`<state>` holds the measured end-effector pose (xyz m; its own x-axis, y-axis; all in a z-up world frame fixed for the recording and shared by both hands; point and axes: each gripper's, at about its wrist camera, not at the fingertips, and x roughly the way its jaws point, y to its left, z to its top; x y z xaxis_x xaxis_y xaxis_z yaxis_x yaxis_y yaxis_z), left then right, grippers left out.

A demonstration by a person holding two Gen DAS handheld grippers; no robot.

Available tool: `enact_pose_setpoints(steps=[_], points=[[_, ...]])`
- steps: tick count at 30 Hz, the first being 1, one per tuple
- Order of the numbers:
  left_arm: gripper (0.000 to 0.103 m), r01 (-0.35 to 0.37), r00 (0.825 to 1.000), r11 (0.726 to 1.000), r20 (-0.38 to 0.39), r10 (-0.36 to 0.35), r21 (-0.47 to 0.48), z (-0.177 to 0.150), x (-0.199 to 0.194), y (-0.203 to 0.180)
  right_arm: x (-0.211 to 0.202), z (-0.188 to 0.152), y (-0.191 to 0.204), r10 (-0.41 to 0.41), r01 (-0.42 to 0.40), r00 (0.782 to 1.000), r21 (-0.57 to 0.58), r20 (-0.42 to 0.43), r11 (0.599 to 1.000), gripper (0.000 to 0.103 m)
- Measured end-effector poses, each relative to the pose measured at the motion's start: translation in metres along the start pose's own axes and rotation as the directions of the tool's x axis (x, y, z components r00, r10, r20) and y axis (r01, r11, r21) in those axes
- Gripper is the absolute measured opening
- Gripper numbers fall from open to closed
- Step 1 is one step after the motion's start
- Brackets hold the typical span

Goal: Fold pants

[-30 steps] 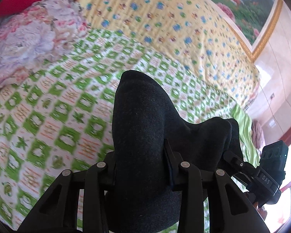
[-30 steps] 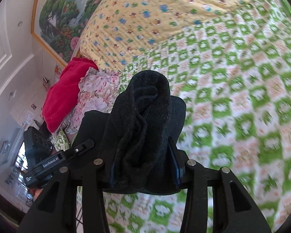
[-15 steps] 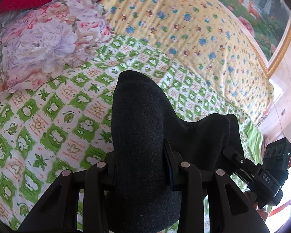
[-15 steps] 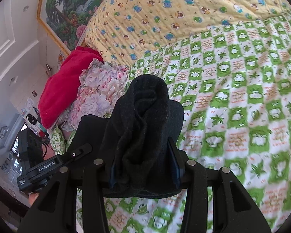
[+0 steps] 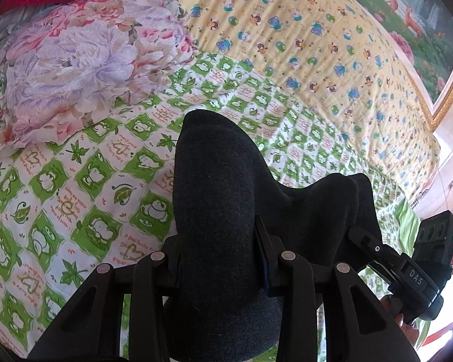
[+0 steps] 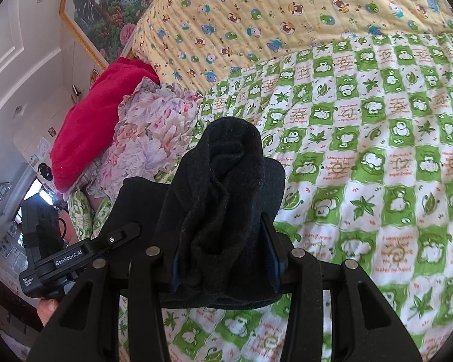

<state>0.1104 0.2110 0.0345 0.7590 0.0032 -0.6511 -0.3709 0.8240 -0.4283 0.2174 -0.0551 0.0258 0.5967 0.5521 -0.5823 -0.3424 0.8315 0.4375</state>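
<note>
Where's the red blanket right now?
Right wrist view: the plush red blanket is bunched at far left, against the crumpled floral cloth, below the gold-framed painting.

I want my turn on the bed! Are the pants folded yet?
Not yet. Both grippers, left and right, are clamped on bunched dark pants, held up over the green quilt. No neat fold shows. They seem partway: the pants have to be laid down, folded and smoothed.

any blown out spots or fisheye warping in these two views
Left wrist view: daylight blows out the lower right corner, the picture frame bows along the rim, pants stay sharp. Right wrist view: even light, green quilt softens toward the right edge, black corners vignette.
</note>
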Motion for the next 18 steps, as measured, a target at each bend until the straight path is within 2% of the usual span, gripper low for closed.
enact_pose_setpoints(steps=[8, 15, 18], points=[[0.043, -0.029, 0.999, 1.0, -0.033, 0.029, -0.009, -0.009, 0.011, 0.01, 0.013, -0.005, -0.014, -0.063, 0.063, 0.998, -0.008, -0.029, 0.998, 0.053], [0.052, -0.054, 0.997, 0.999, -0.049, 0.054, -0.005, -0.015, 0.02, 0.013, 0.014, -0.009, -0.038, -0.058, 0.059, 0.998, 0.018, -0.034, 0.998, 0.064], [0.061, -0.073, 0.996, 0.997, -0.049, 0.074, 0.003, -0.016, 0.018, 0.012, 0.013, -0.01, -0.038, -0.026, 0.027, 0.999, 0.019, -0.031, 0.999, 0.066]])
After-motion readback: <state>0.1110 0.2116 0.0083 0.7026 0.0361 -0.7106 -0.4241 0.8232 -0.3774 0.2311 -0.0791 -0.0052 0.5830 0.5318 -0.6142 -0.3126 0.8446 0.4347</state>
